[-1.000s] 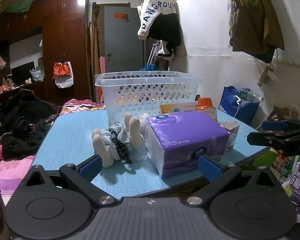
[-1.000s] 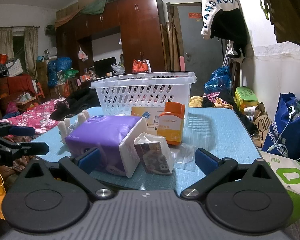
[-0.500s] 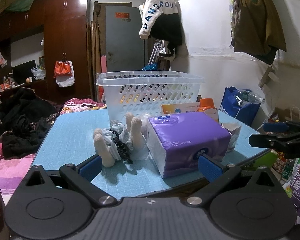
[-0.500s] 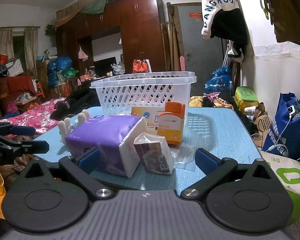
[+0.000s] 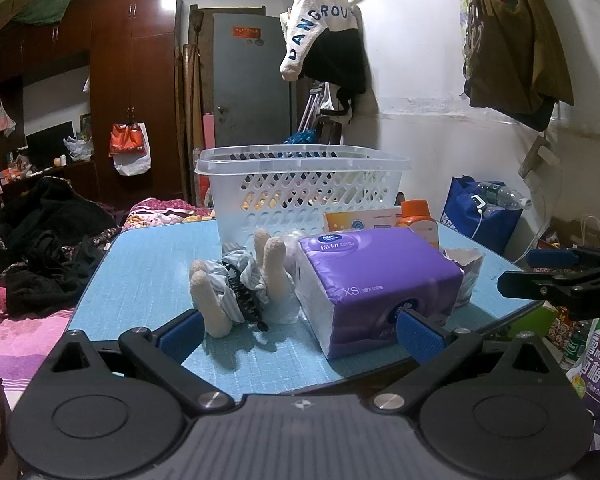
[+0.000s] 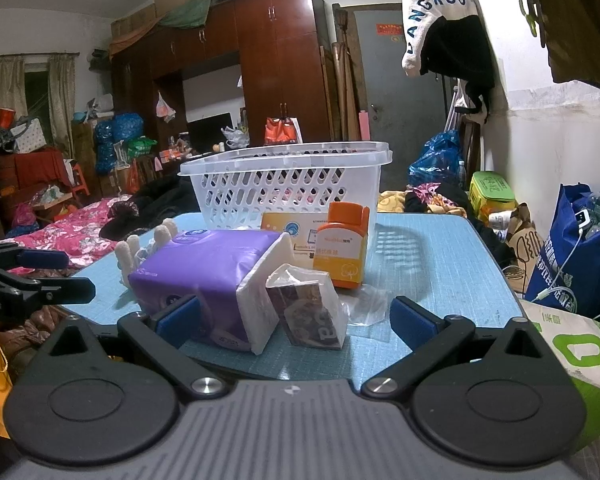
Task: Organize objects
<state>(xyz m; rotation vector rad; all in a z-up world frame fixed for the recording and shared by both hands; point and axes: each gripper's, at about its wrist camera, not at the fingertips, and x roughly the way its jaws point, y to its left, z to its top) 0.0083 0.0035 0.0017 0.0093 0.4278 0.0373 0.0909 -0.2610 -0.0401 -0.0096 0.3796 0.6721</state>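
Before table [image 5: 148, 264], both tongs [image 5: 296, 332] agape.

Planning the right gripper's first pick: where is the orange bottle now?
In the right wrist view, the orange bottle stands upright mid-table, just before the white basket, right of the purple tissue pack.

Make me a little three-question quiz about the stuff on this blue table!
1. True or false: the white basket sits behind the purple tissue pack.
2. What colour is the cap of the bottle?
3. Which is open with nothing between its fingers? A) only the left gripper B) only the right gripper C) both

Key: 1 true; 2 orange; 3 C.
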